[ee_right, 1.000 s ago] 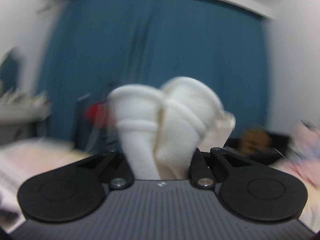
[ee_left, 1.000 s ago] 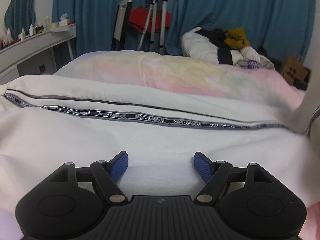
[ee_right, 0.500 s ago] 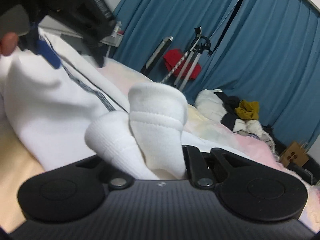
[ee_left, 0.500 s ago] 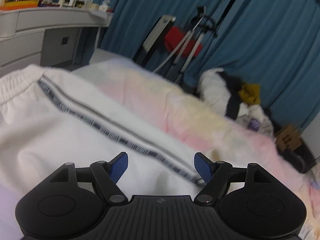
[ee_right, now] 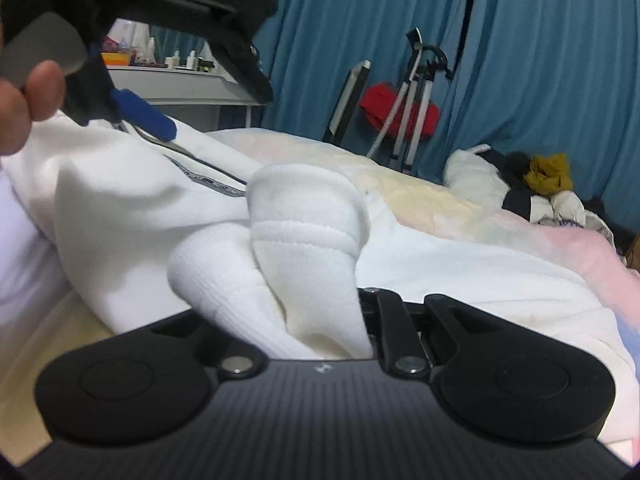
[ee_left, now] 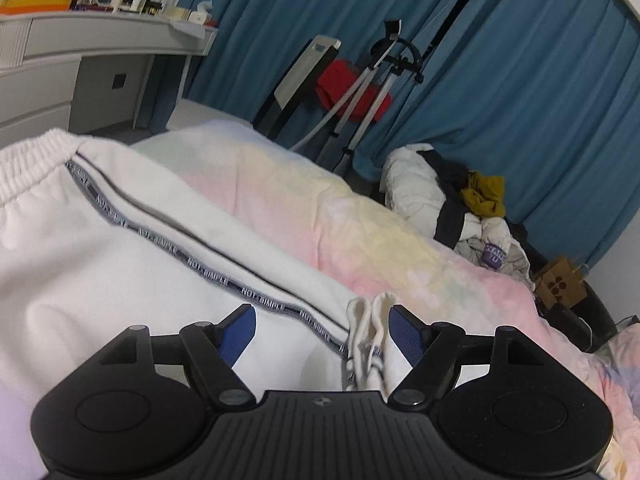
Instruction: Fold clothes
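Cuffs newly folded back toward waistband

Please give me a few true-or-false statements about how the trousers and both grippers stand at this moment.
1. The right gripper is shut on the white trousers' cuffs. True.
2. The left gripper grips the waistband. False: its blue fingers stand apart, holding nothing.
3. The trousers lie on a pastel bedspread. True.
4. The curtains are red. False: they are blue.
5. The side stripe carries printed lettering. True.
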The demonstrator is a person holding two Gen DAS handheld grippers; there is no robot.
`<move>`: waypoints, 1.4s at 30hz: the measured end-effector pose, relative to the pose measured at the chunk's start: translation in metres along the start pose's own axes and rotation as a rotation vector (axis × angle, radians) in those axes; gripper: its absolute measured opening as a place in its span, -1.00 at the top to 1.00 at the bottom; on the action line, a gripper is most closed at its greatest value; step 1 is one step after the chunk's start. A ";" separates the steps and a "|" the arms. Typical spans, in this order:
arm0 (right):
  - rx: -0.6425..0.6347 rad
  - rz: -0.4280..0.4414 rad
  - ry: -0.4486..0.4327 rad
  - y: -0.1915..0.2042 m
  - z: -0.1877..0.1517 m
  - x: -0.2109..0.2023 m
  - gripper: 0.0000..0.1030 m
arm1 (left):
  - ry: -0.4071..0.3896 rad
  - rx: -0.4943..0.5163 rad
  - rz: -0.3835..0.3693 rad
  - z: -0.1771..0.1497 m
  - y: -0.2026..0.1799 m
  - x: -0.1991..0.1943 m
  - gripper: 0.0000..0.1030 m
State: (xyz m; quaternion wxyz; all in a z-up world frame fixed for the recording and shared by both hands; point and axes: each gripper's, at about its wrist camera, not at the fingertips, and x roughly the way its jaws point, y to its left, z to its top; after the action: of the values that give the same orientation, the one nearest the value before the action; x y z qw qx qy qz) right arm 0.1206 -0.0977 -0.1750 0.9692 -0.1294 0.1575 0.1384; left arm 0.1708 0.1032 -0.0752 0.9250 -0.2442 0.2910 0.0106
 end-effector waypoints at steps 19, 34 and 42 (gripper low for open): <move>0.246 0.154 -0.023 -0.057 0.035 -0.070 -0.65 | 0.012 0.062 -0.009 -0.008 -0.004 -0.005 -0.48; 0.378 -0.015 0.226 -0.101 -0.021 -0.005 -0.68 | 0.054 -0.198 0.112 -0.007 0.058 -0.056 -0.74; 0.394 -0.035 0.204 -0.100 -0.012 -0.030 -0.64 | 0.152 -0.621 0.184 -0.012 0.144 -0.045 -0.81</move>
State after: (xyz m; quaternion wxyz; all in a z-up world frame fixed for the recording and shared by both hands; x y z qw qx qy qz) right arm 0.1211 -0.2006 -0.1556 0.9570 0.0465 0.2767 0.0744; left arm 0.1038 0.2295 -0.1238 0.7772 -0.4872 0.3628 0.1642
